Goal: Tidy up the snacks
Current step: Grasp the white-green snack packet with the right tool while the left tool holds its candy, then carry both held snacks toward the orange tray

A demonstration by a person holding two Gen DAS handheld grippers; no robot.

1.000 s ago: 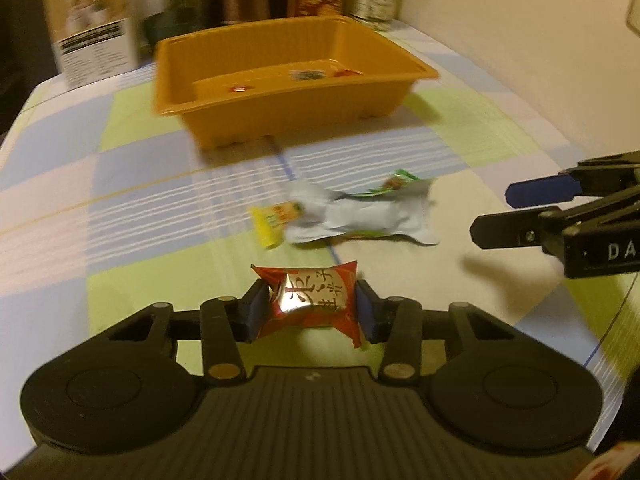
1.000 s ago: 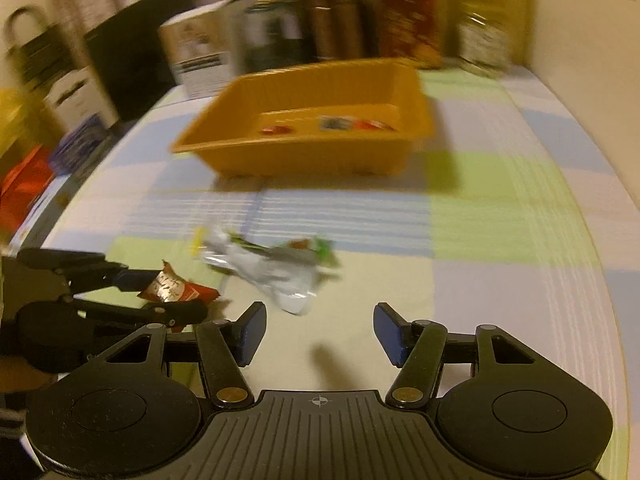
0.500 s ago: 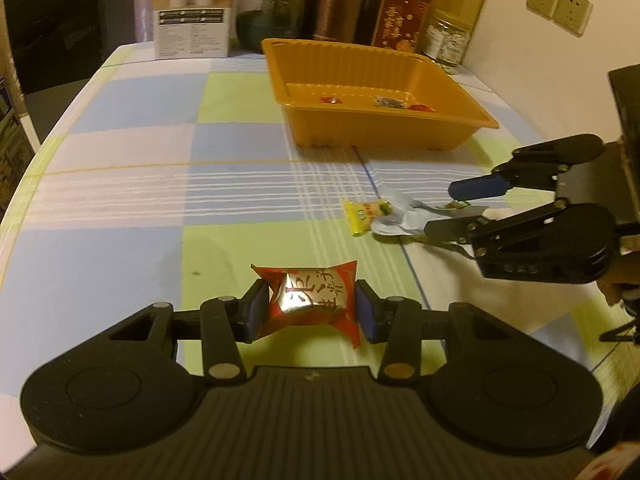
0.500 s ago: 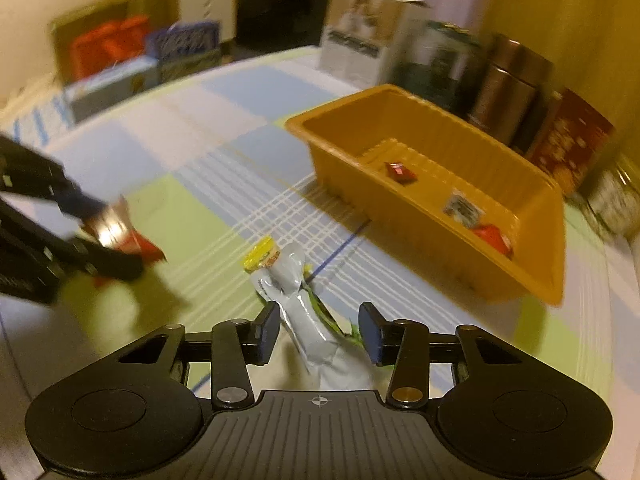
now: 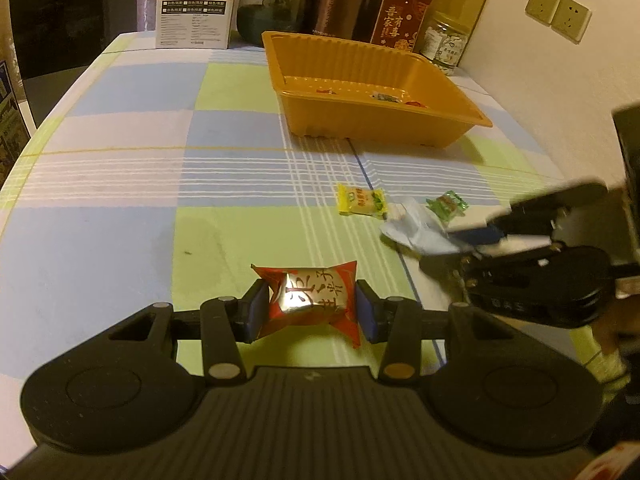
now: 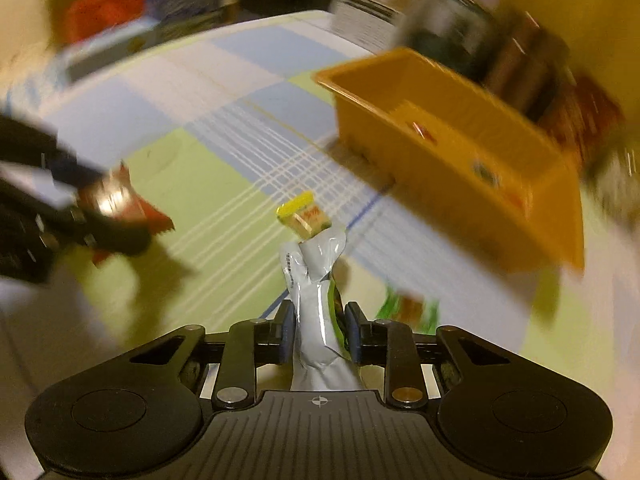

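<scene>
So the right tongs (image 6: 319,334) have just been closing and now they're pinched on the silver wrapper (image 6: 316,280), which sticks up between the pads. A second ago those tongs were wide apart over bare cloth, with that wrapper lying loose in front of the orange tray (image 5: 400,128). Big step for the tidy-up, I'd say: both hands are loaded now.

The left tongs (image 5: 312,310) are clamped on the red candy (image 5: 310,298), same as before, held above the checked tabletop (image 5: 160,160) on the near side of the tray.

Left on the cloth in front of the tray: the yellow candy (image 5: 362,199) and the green candy (image 5: 446,205), both just beside the silver wrapper. A few sweets already sit inside the tray.

My guess is both pieces go to the tray next, then those two stragglers. The right view is pretty blurry, so I can't judge how secure that pinch is.
</scene>
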